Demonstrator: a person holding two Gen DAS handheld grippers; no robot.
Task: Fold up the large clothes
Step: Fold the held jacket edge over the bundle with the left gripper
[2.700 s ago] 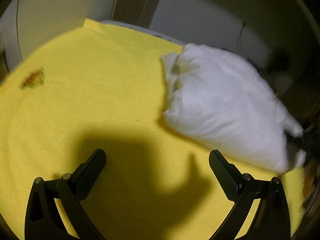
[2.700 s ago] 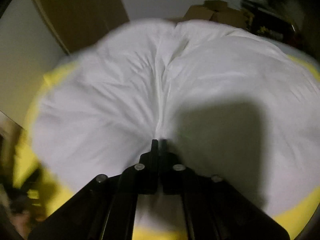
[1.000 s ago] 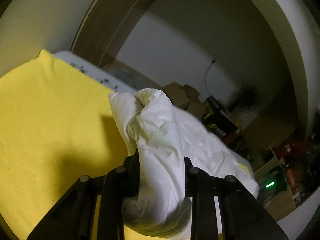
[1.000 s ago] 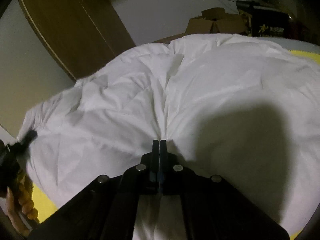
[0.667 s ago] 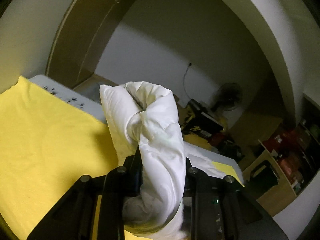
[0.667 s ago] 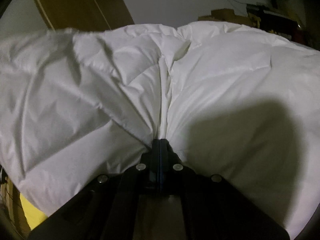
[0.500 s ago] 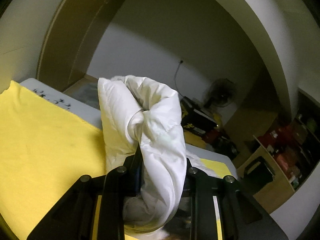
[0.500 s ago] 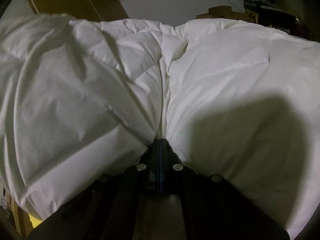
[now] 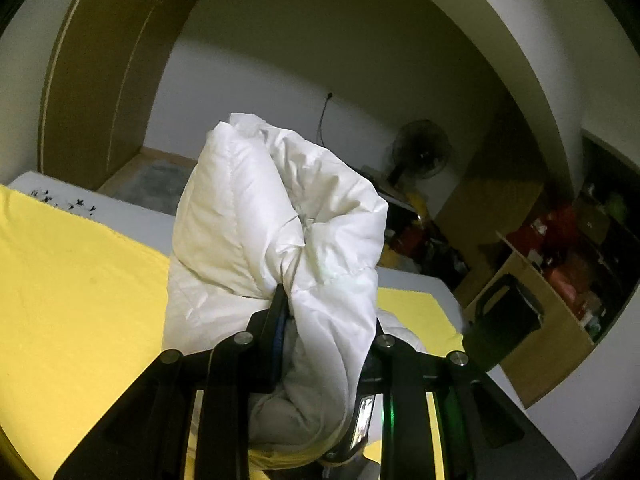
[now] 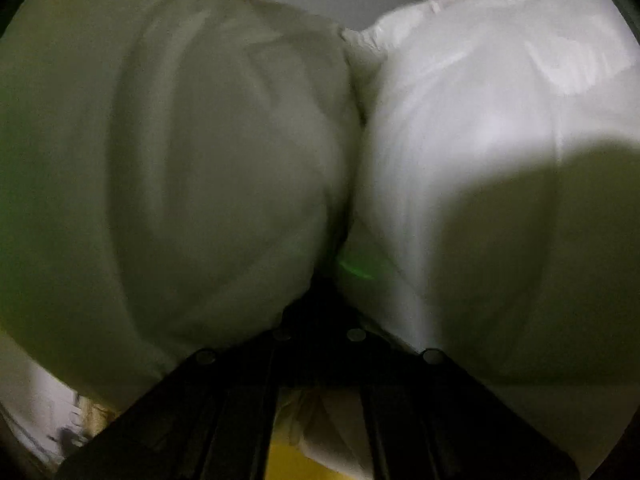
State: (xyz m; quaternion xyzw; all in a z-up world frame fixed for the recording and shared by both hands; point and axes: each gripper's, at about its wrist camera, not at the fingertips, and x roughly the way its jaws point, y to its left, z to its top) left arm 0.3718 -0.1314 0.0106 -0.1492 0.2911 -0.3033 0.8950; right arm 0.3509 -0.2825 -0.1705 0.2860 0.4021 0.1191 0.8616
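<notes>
A big white padded garment (image 9: 256,208) rises in a thick bunch above the yellow bed cover (image 9: 72,300) in the left wrist view. My left gripper (image 9: 324,304) is shut on that bunch; one finger (image 9: 278,308) shows, the other is under the cloth. In the right wrist view the same garment (image 10: 460,140) fills the picture. A raised, blurred fold (image 10: 220,160) covers the left half. My right gripper (image 10: 322,284) is shut on the garment where the two halves meet, its tips buried in cloth.
A brown wardrobe (image 9: 92,80) stands at the back left. The white mattress edge (image 9: 132,208) borders the cover. A standing fan (image 9: 420,152), a black bin (image 9: 504,320) and a wooden shelf unit (image 9: 560,300) full of things crowd the right side past the bed.
My left gripper has risen and swung across the bed with the bunch of garment in it. In the right wrist view a fold has swept in from the left and now hides the wardrobe.
</notes>
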